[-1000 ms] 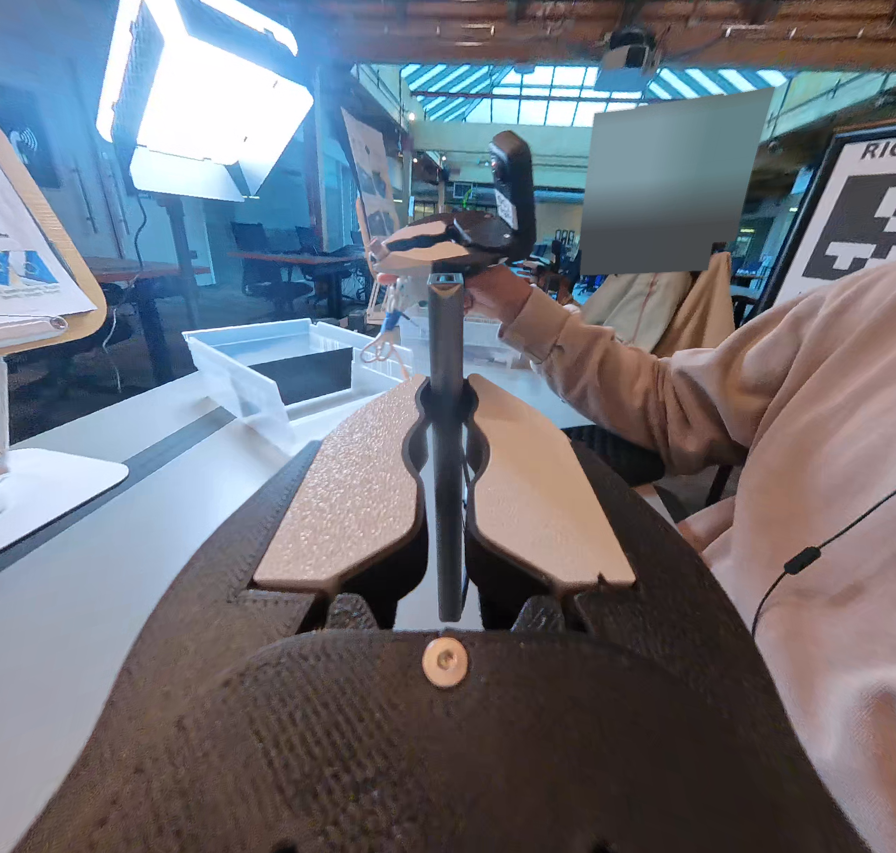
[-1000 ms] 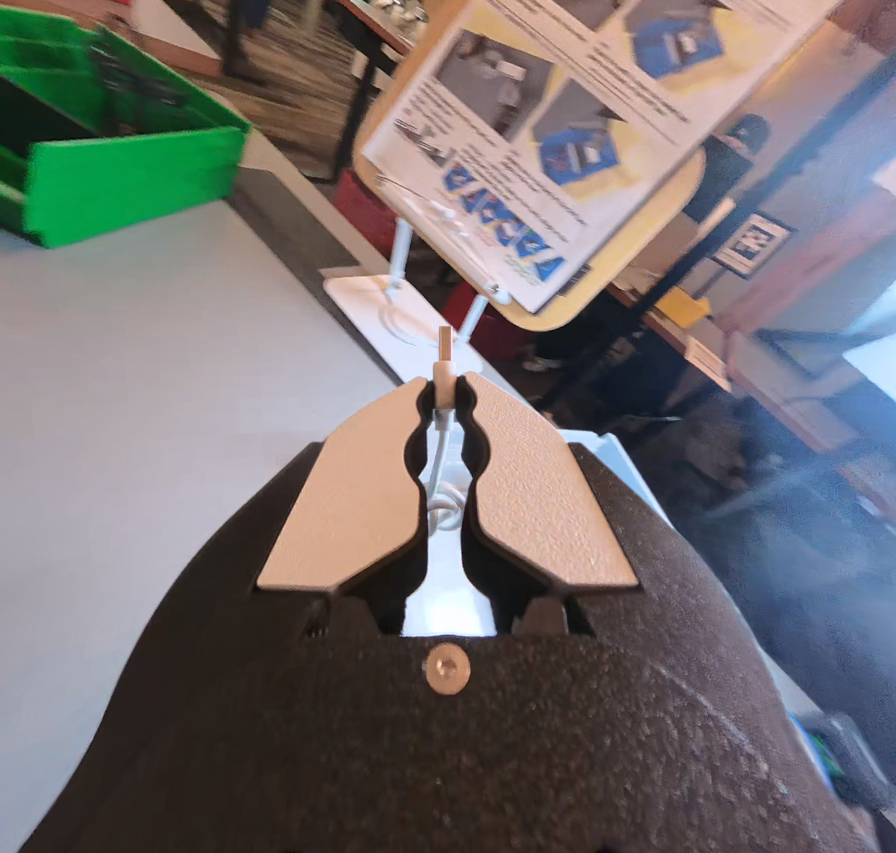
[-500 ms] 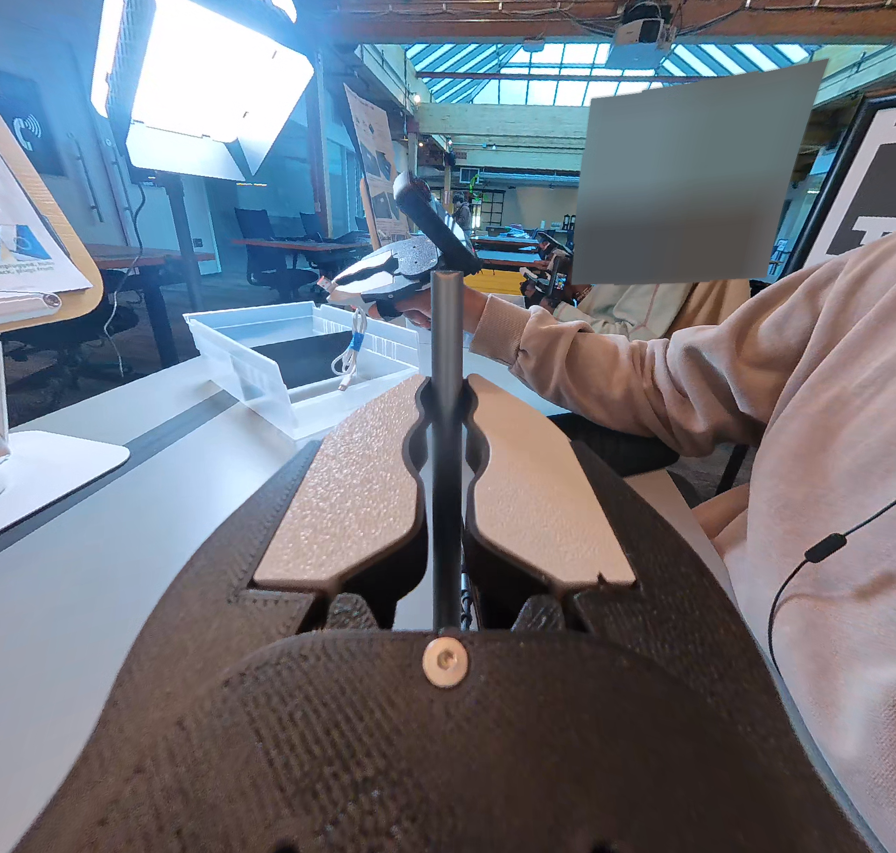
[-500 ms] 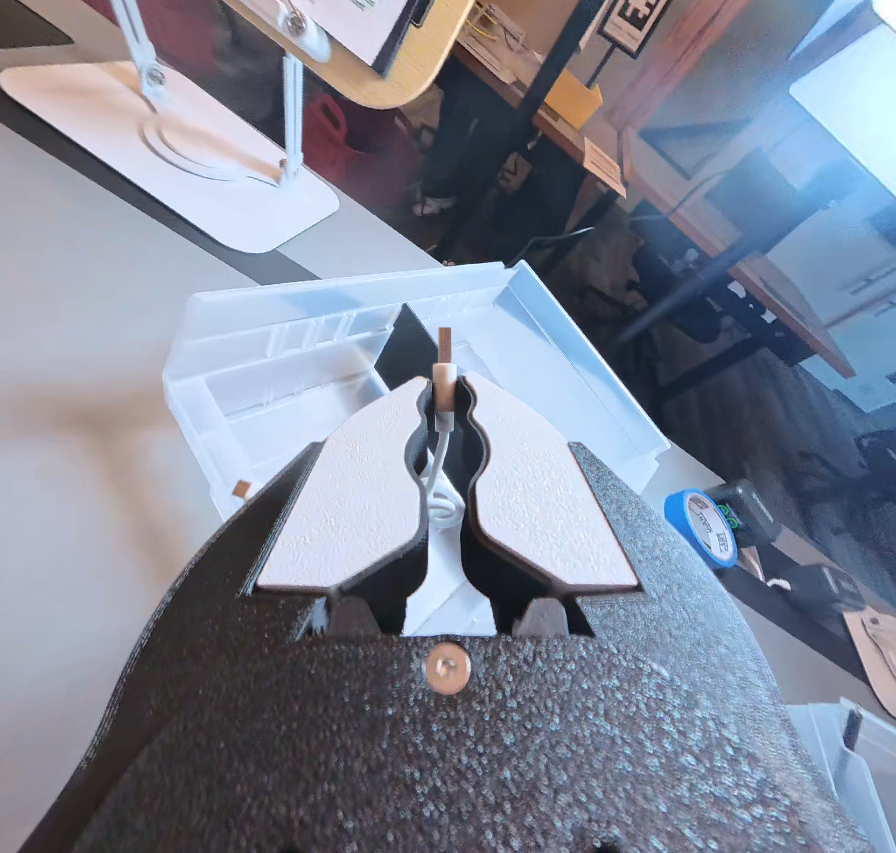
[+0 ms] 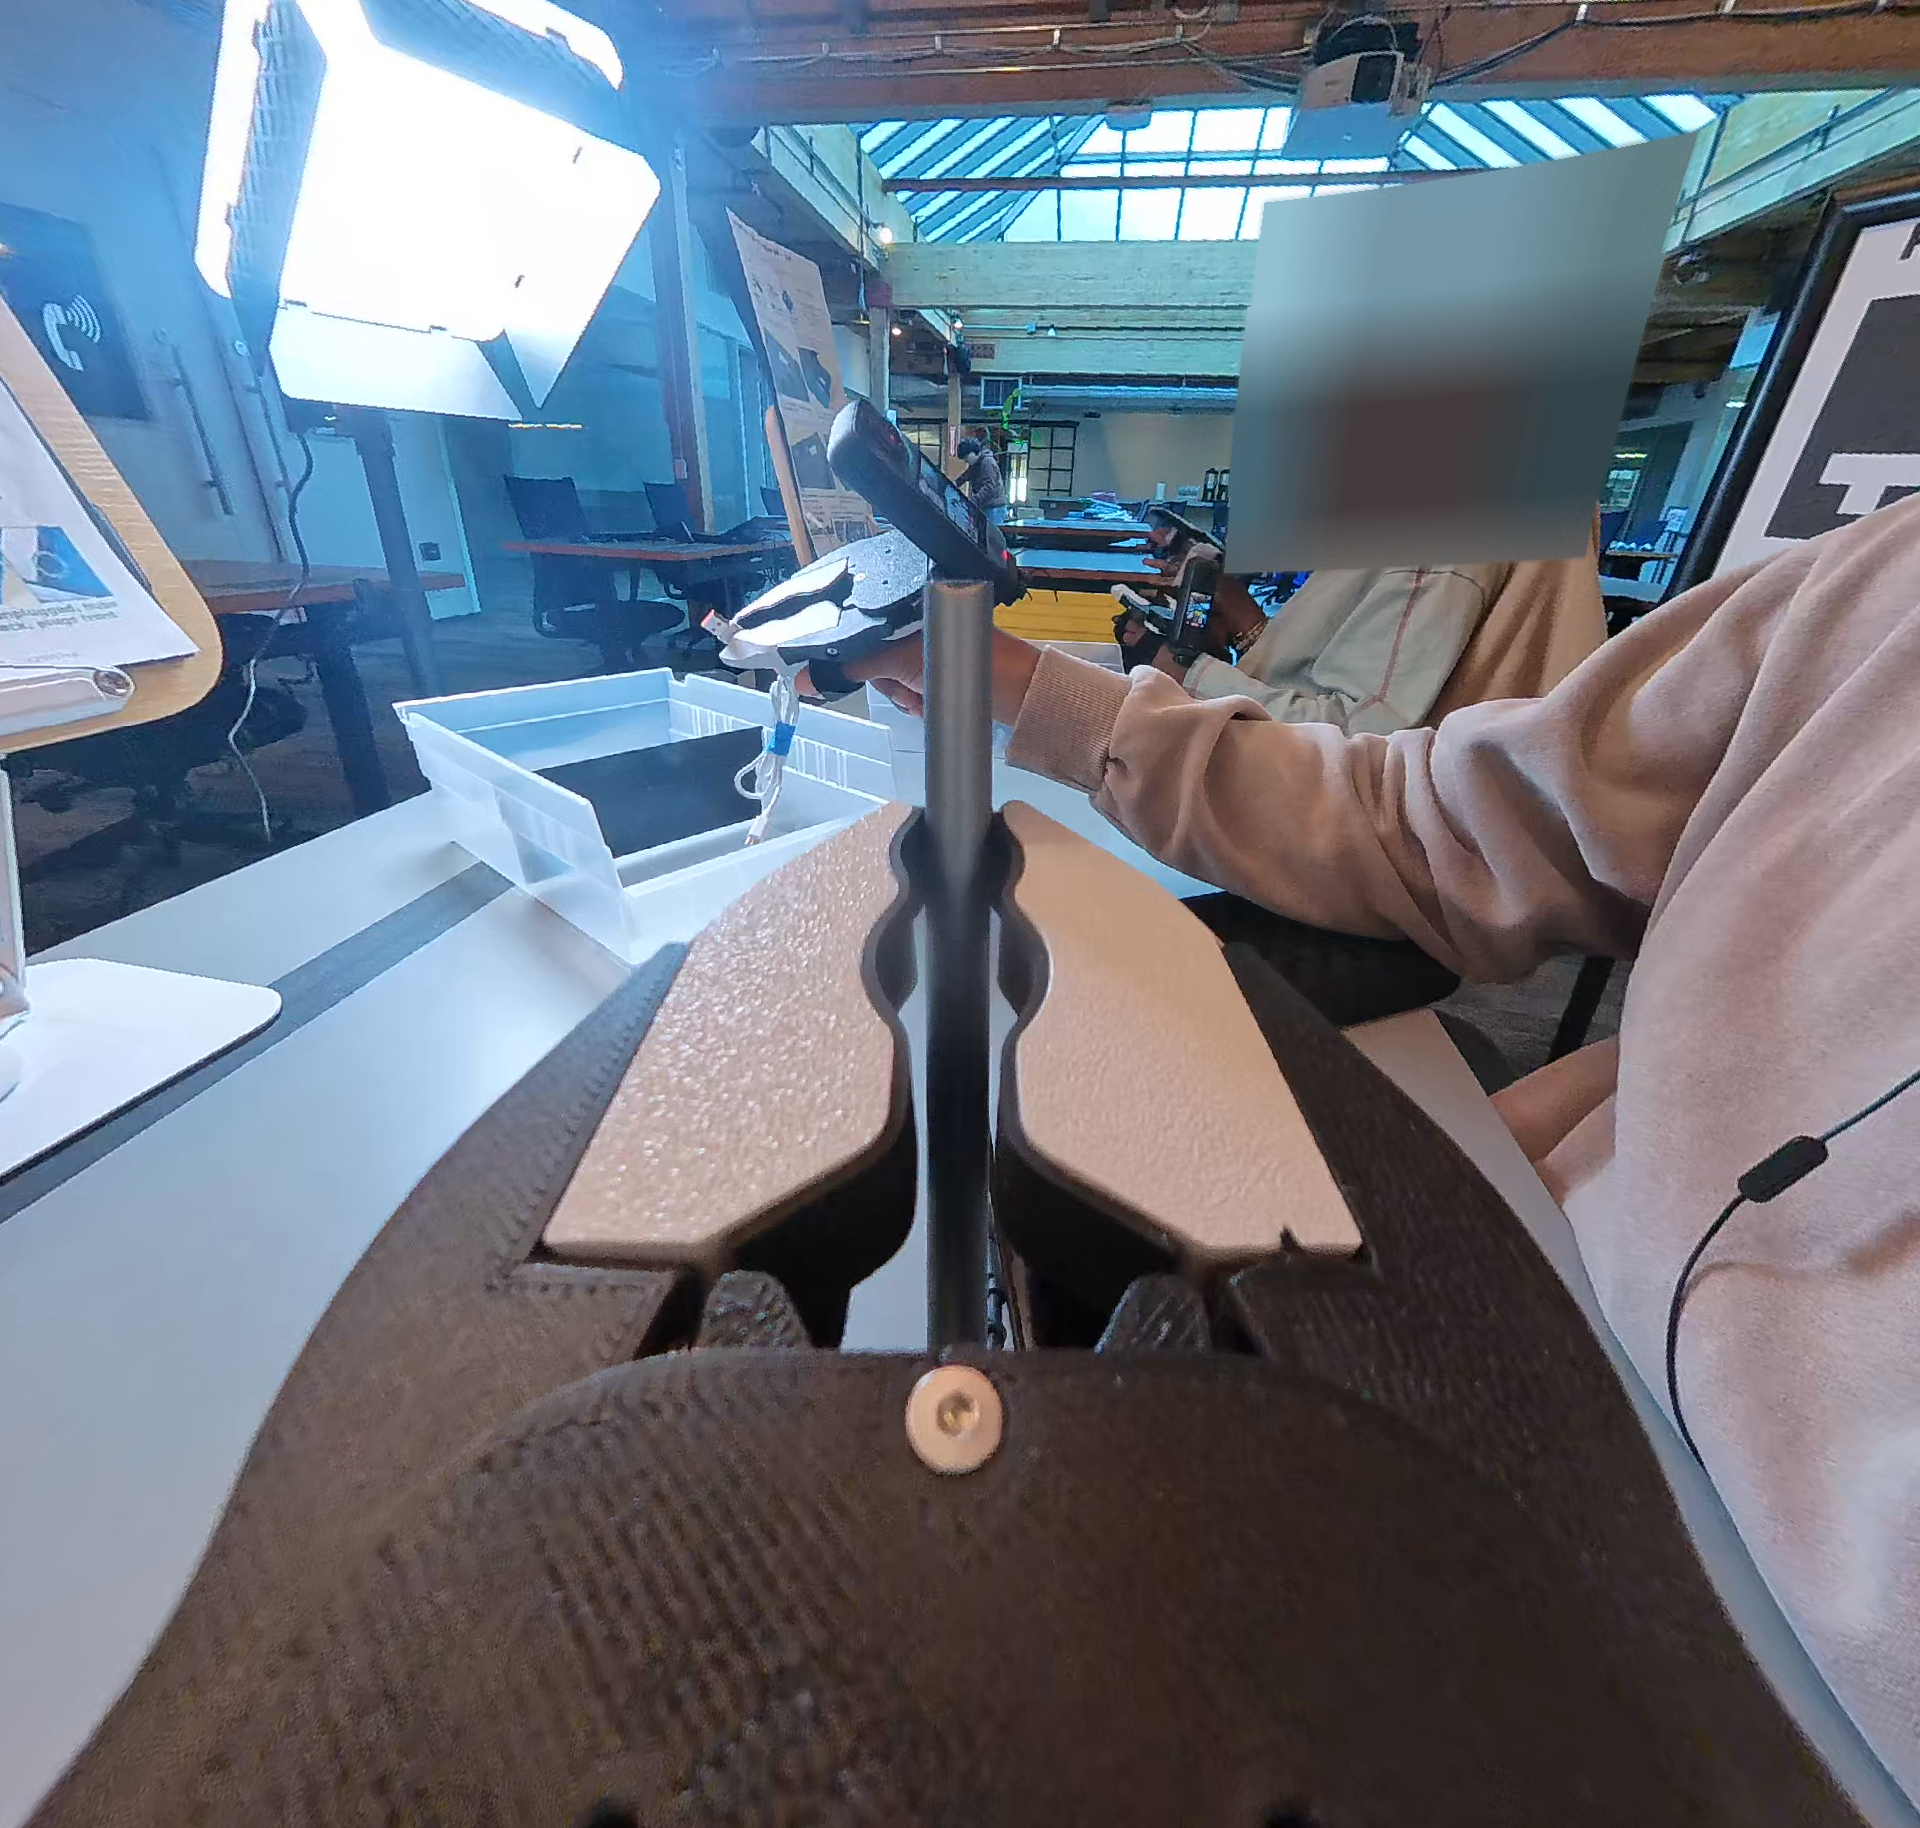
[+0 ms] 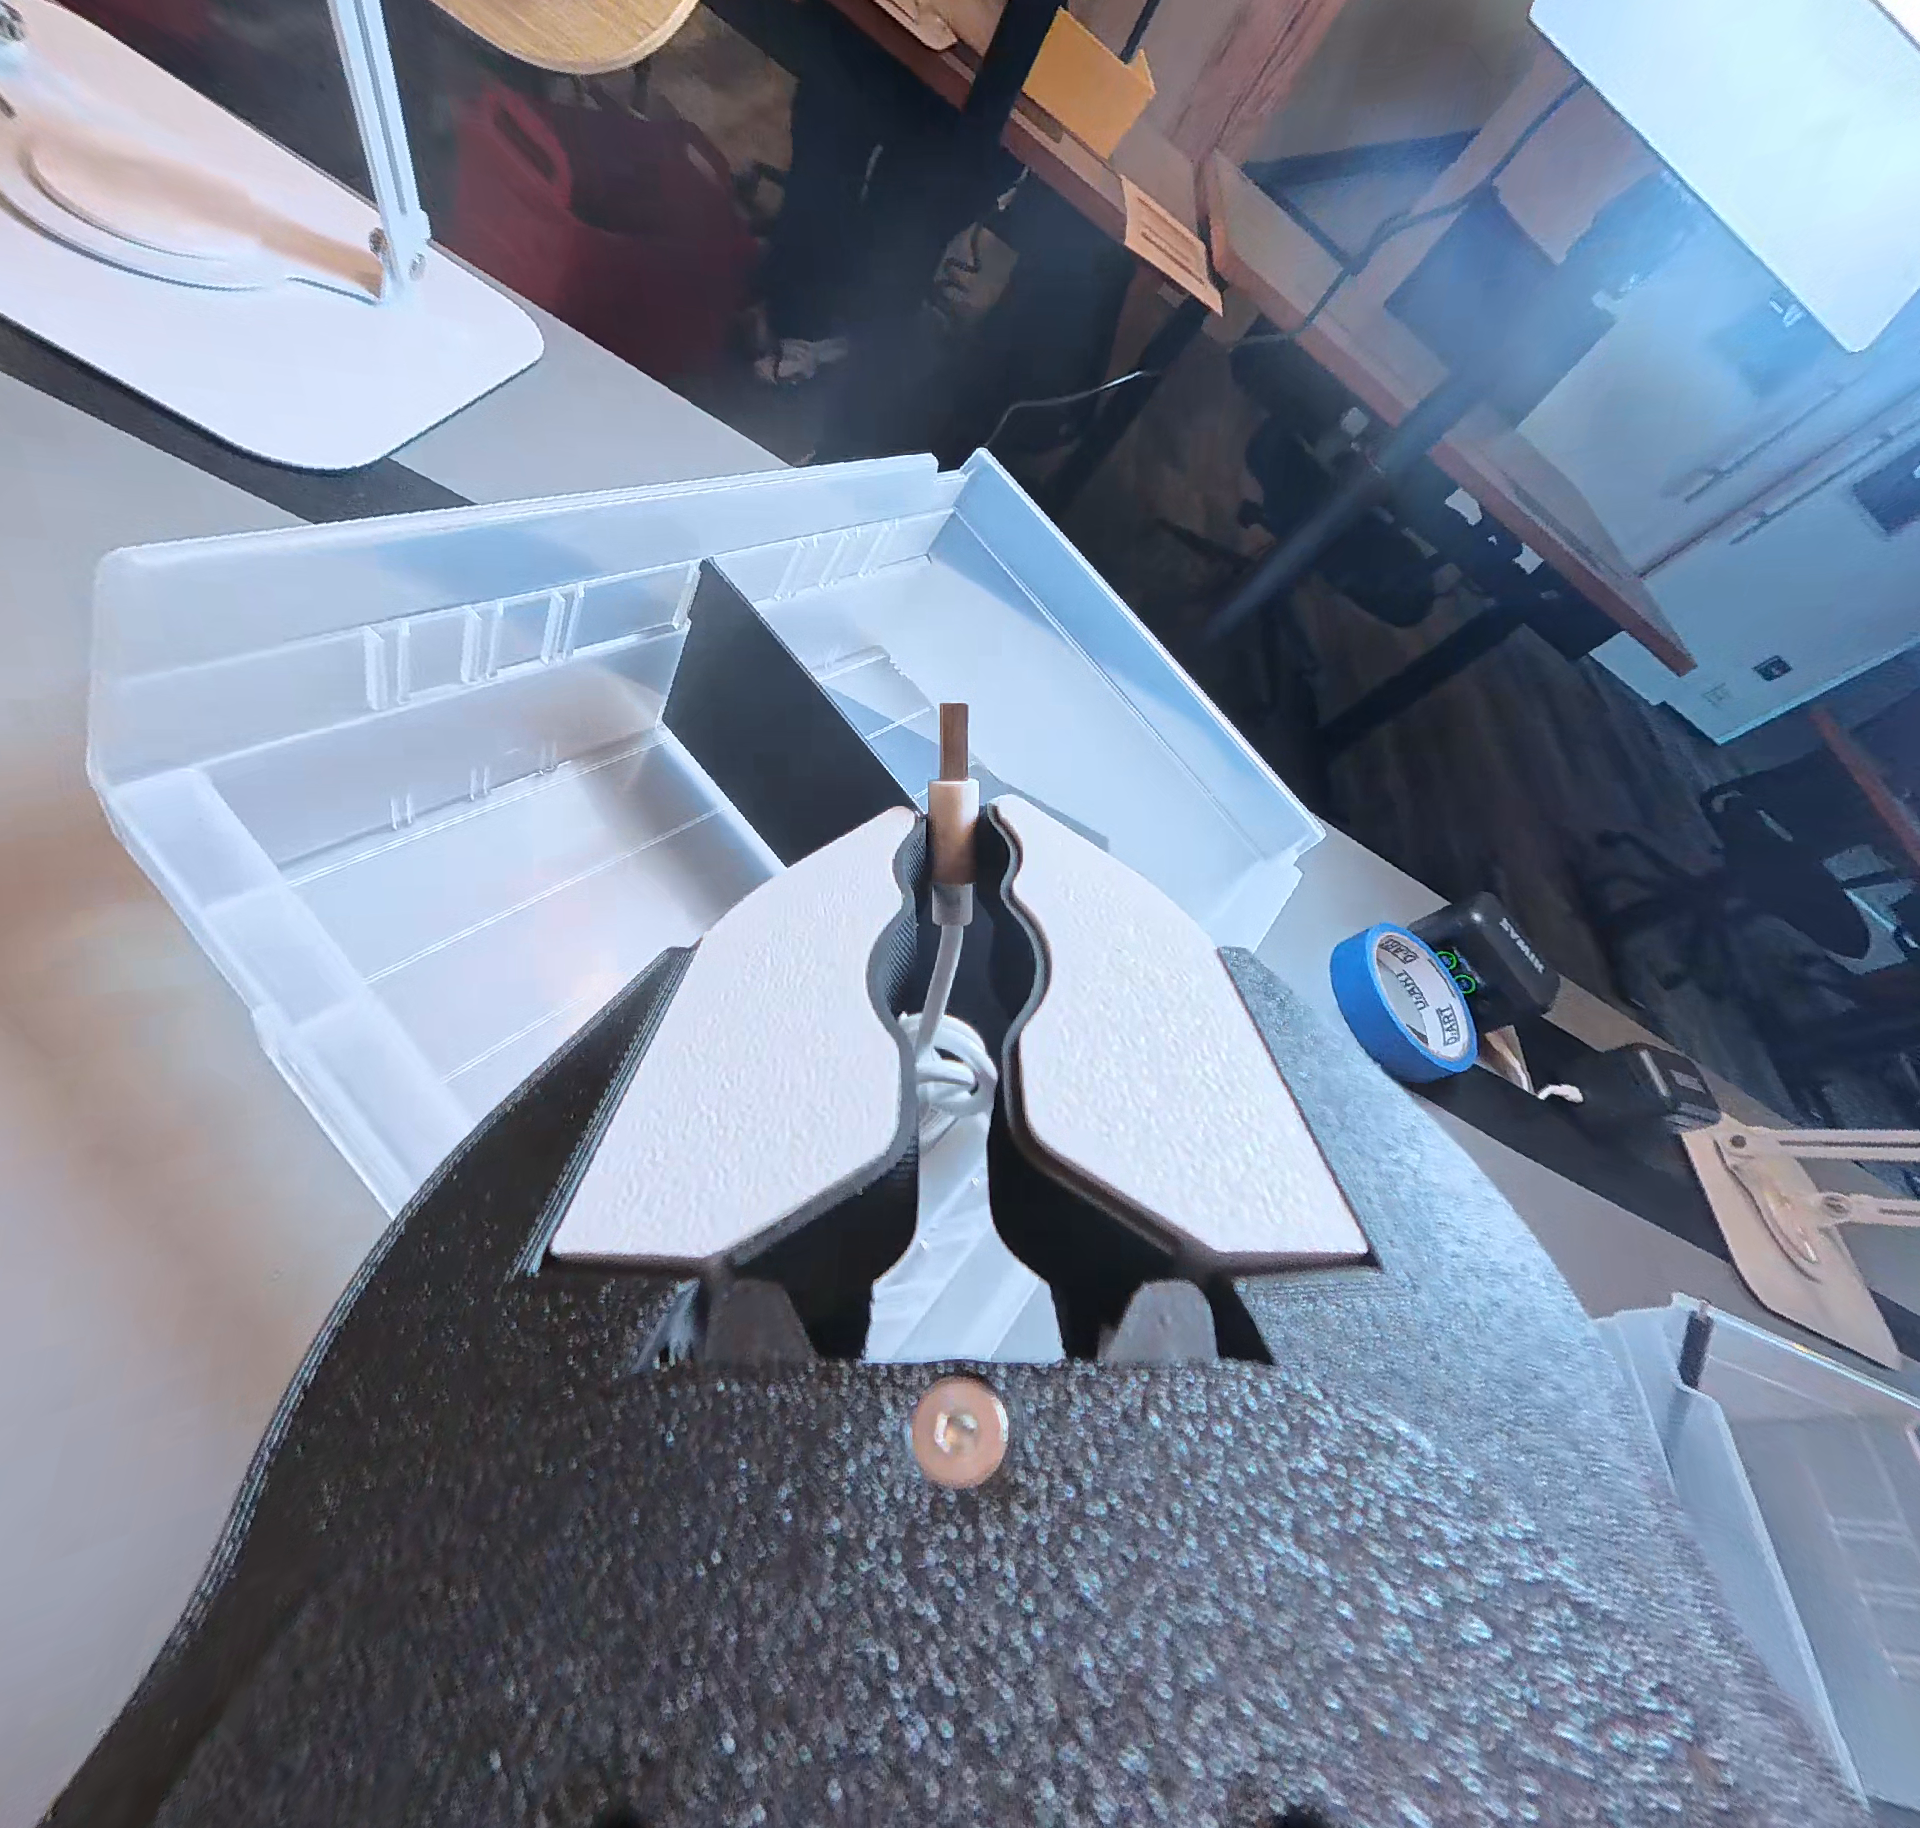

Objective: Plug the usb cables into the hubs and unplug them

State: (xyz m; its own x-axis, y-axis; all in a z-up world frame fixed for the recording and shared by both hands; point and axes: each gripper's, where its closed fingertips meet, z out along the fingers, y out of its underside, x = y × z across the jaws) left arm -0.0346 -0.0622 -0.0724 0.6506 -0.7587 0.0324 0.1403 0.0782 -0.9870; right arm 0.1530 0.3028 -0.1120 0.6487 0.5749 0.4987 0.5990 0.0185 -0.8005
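Note:
My left gripper (image 5: 957, 828) is shut on a slim dark grey USB hub (image 5: 957, 739), held edge-on and upright above the white table. My right gripper (image 6: 953, 822) is shut on the white plug of a USB cable (image 6: 954, 802); its metal tip points forward and the rest of the cable hangs coiled under the fingers. It hovers over a clear plastic bin (image 6: 343, 739). In the left wrist view the right gripper (image 5: 727, 635) shows farther off, above the same bin (image 5: 540, 791), with the cable (image 5: 774, 755) dangling into it.
A white stand base (image 6: 260, 324) with a wooden board sits left of the bin. A blue tape roll (image 6: 1403, 999) and a black device lie to the right. A bright light panel (image 5: 436, 209) stands behind the table. A person's sleeve (image 5: 1455, 791) fills the right.
The right gripper has swung down and to the right with the cable, from facing the instruction board to hovering over the clear bin. The left gripper holds the hub nearly still.

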